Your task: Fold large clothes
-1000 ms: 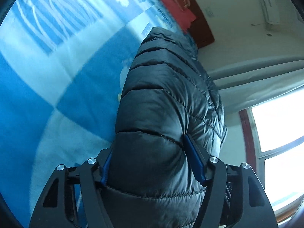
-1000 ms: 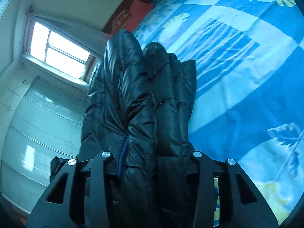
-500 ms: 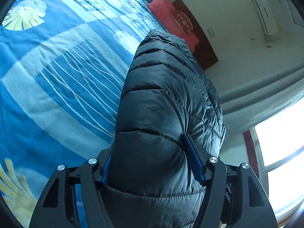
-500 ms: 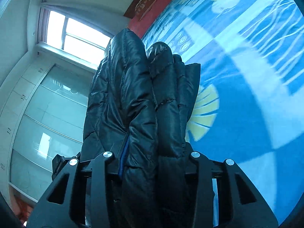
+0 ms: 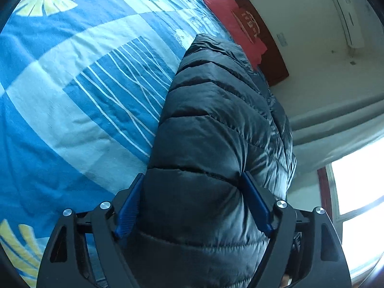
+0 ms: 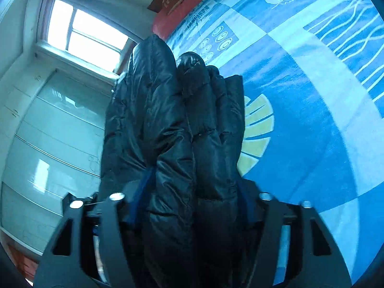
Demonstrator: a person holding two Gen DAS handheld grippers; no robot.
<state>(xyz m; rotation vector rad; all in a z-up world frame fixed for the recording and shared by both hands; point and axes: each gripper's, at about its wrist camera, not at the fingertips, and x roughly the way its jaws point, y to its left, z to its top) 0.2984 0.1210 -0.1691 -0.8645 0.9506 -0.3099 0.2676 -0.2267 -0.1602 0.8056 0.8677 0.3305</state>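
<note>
Fingers (image 5: 255, 204) flanking jacket (image 5: 216, 129), bedspread (image 5: 72, 91) beside.

1. The left gripper (image 5: 194, 204) is a black plastic frame with two angular arms, each pierced by a triangular cut-out.
2. Its fingers (image 5: 255, 207) carry ribbed blue pads.
3. Four round silver screw heads sit along its arms.
4. The right gripper (image 6: 192, 206) has the same black frame, silver screws and blue pads (image 6: 141, 192).
</note>
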